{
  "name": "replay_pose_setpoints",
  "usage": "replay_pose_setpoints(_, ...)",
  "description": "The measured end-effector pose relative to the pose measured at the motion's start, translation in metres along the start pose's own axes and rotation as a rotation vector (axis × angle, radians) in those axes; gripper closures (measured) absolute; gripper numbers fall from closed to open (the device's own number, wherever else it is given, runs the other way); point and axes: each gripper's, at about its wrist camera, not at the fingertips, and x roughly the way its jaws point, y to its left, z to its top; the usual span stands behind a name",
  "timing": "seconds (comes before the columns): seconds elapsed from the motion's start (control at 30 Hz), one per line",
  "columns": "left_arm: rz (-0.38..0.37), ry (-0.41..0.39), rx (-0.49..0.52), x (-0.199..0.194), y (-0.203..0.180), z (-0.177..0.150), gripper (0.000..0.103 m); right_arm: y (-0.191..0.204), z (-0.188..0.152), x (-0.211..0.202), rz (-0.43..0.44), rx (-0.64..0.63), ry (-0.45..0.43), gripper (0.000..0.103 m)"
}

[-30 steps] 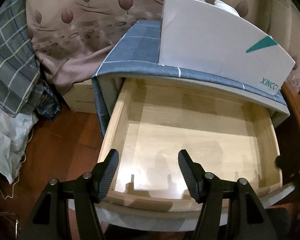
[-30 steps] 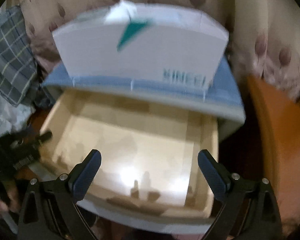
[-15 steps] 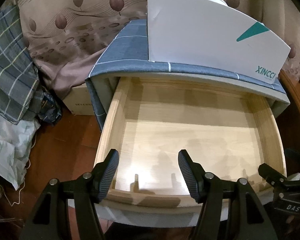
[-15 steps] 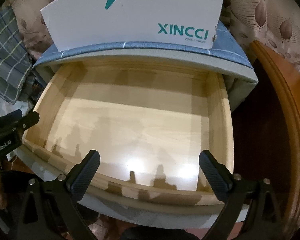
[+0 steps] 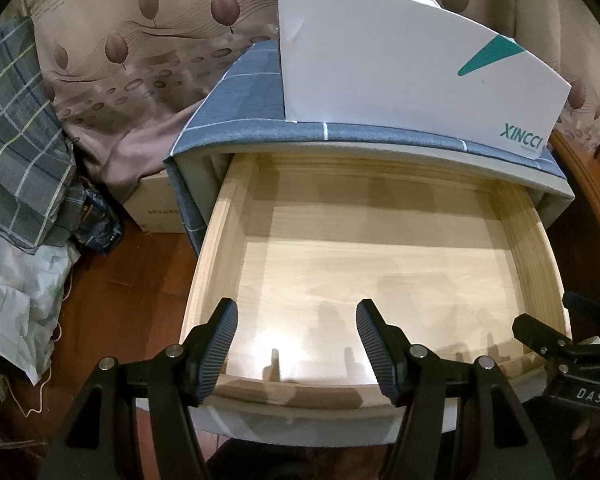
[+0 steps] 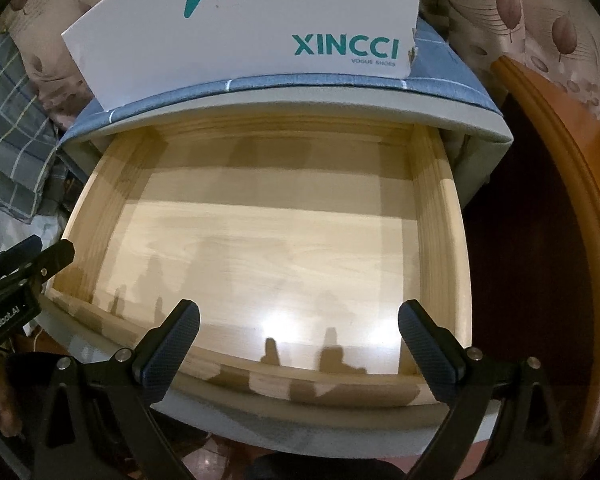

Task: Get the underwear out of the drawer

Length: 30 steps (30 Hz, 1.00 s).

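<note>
A pale wooden drawer [image 5: 216, 240] [image 6: 440, 220] stands pulled out from a small cabinet covered in blue checked cloth [image 5: 236, 120] [image 6: 440, 68]. Its floor shows bare wood; I see no underwear in it. My left gripper [image 5: 296, 340] is open and empty above the drawer's front left edge. My right gripper [image 6: 298, 344] is open wide and empty above the front edge. The right gripper also shows at the right rim of the left wrist view [image 5: 560, 344], and the left gripper shows at the left rim of the right wrist view [image 6: 24, 264].
A white XINCCI shoe box [image 5: 400, 68] [image 6: 260, 32] stands on the cabinet with cloth showing behind it. Plaid fabric [image 5: 16, 152] and crumpled bags [image 5: 16, 300] lie left on the wooden floor. A cardboard box [image 5: 156, 204] sits beside the cabinet. A curved wooden frame [image 6: 560, 200] stands right.
Both grippers have drifted a little while staying open; the right wrist view has steadied from blur and moved closer to the drawer. The drawer has stayed open.
</note>
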Motion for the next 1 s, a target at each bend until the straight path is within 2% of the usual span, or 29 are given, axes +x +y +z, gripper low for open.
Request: replay_pose_setpoints(1.0,-0.02,0.013,0.031,-0.003,-0.017,-0.009,0.04,0.002,-0.001,0.004,-0.021,-0.002,0.022,0.004)
